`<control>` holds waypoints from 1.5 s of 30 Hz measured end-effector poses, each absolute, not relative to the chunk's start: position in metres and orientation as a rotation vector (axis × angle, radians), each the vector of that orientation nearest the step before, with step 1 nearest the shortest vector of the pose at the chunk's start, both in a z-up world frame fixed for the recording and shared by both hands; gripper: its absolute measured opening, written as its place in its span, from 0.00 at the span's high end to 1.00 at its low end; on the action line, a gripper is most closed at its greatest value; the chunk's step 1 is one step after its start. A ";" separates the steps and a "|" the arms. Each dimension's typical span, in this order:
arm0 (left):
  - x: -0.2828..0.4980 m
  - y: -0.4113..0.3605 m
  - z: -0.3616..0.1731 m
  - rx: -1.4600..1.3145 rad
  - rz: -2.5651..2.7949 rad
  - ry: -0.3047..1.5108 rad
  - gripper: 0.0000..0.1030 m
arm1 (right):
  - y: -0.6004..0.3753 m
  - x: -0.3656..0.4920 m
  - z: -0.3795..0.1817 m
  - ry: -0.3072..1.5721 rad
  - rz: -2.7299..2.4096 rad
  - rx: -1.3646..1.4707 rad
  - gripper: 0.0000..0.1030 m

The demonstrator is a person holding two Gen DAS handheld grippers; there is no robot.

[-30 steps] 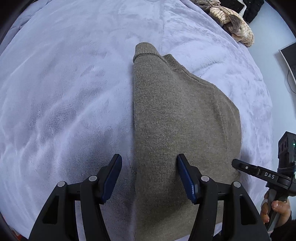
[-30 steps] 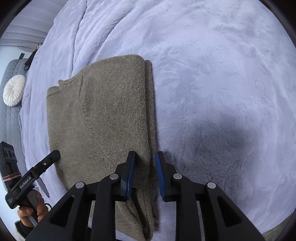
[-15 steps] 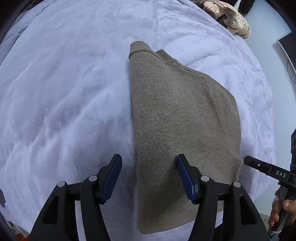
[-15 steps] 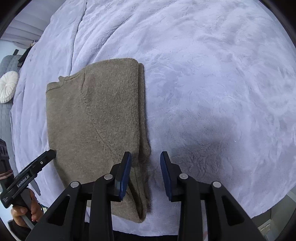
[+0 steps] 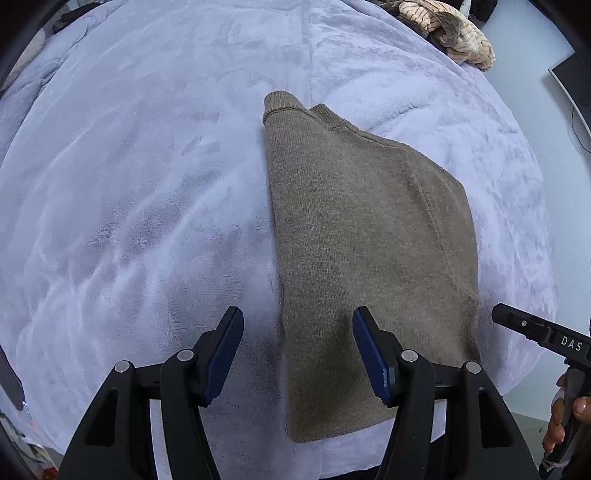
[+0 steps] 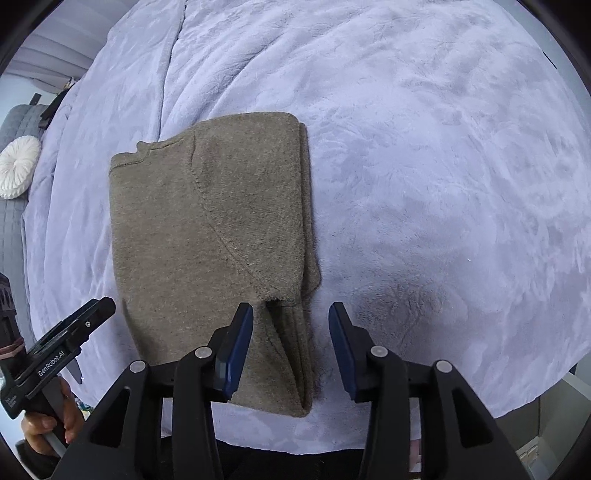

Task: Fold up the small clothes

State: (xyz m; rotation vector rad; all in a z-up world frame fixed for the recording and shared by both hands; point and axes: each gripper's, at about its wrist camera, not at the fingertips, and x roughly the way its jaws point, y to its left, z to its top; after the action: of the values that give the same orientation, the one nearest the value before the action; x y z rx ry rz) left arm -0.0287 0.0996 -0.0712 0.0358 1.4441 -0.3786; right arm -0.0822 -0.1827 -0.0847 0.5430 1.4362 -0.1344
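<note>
A small olive-brown knitted sweater (image 5: 365,251) lies folded lengthwise on the lavender blanket (image 5: 129,206), collar at the far end. My left gripper (image 5: 297,350) hovers open above the sweater's left folded edge and holds nothing. In the right wrist view the same sweater (image 6: 207,240) shows its folded-in sleeve and layered right edge. My right gripper (image 6: 291,343) hangs over that right edge with its jaws opening; the cloth lies below them and the pads do not press on it. The other tool shows at each view's side, the right gripper (image 5: 532,332) and the left gripper (image 6: 70,339).
A striped beige garment (image 5: 447,29) is heaped at the far right of the bed. A round white cushion (image 6: 18,170) rests on a grey quilt at the left. The blanket's near edge (image 6: 332,439) runs just below the sweater. A dark screen (image 5: 576,85) stands by the wall.
Both grippers have risen, so the sweater looks smaller and its near hem shows. The right jaws, nearly shut over the sweater's right edge before, have spread apart. The left jaws kept their width.
</note>
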 end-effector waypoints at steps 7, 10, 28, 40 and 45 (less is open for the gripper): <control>-0.034 0.099 -0.065 0.073 -0.357 1.440 0.20 | -0.169 -0.071 -0.076 1.430 -0.126 0.493 0.40; -0.035 0.099 -0.062 0.092 -0.340 1.426 0.11 | -0.162 -0.066 -0.071 1.419 -0.136 0.454 0.21; -0.039 0.098 -0.060 0.143 -0.278 1.420 0.00 | -0.144 -0.063 -0.070 1.412 -0.204 0.283 0.00; -0.037 0.100 -0.061 0.160 -0.235 1.431 0.00 | -0.139 -0.061 -0.068 1.420 -0.216 0.267 0.00; -0.035 0.099 -0.060 0.173 -0.239 1.430 0.00 | -0.137 -0.061 -0.067 1.419 -0.219 0.264 0.00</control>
State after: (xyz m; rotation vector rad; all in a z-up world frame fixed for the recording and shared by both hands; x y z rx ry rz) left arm -0.0354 0.0987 -0.0601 0.1729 1.4298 -0.2391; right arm -0.0607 -0.1370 -0.0674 0.2636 1.4195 -0.2186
